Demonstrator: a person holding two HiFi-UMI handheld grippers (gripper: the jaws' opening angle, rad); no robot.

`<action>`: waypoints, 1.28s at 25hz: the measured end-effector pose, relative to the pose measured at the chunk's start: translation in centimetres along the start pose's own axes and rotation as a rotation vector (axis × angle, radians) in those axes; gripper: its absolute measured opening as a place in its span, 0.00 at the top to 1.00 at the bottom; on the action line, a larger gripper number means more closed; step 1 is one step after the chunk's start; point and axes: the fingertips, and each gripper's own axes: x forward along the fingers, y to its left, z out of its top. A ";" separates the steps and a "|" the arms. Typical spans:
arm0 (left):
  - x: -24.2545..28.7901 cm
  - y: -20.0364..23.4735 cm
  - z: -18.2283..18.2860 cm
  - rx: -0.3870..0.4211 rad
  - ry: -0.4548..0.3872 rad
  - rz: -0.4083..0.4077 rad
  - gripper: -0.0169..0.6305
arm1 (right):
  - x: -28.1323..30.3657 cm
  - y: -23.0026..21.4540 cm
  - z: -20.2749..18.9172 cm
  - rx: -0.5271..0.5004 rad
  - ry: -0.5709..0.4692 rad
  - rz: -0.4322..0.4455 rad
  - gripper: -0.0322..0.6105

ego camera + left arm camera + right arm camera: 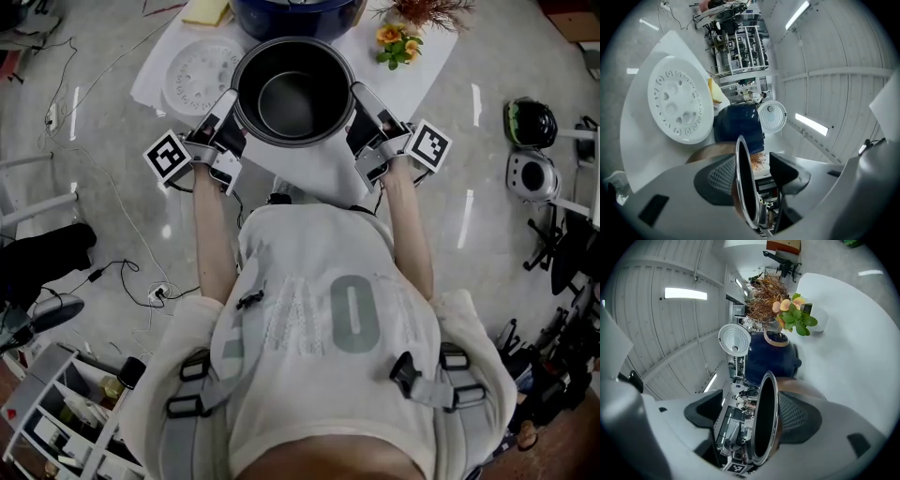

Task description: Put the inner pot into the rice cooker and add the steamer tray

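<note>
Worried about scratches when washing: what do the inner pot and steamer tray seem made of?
The inner pot: likely metal, bright polished rim, dark matte inside, perhaps non-stick coating. The steamer tray: probably white plastic, matte, with moulded holes.

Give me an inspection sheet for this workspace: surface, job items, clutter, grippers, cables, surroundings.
Surface: white table, bare at its near corner.
Job's things: inner pot empty, between both grippers; steamer tray flat on the table to its left; blue rice cooker behind, lid up.
Clutter: flowers and a yellow pad at the far edge.
Grippers: left gripper and right gripper each straddle the pot's rim, outer pad on the wall, inner jaw off the rim.
Cables: cables loose on the floor, left.
Surroundings: helmets right; shelf lower left.
</note>
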 end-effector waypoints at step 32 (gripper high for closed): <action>0.8 -6.3 0.9 0.151 -0.014 -0.053 0.90 | -0.8 3.9 2.4 -0.231 -0.017 -0.057 0.89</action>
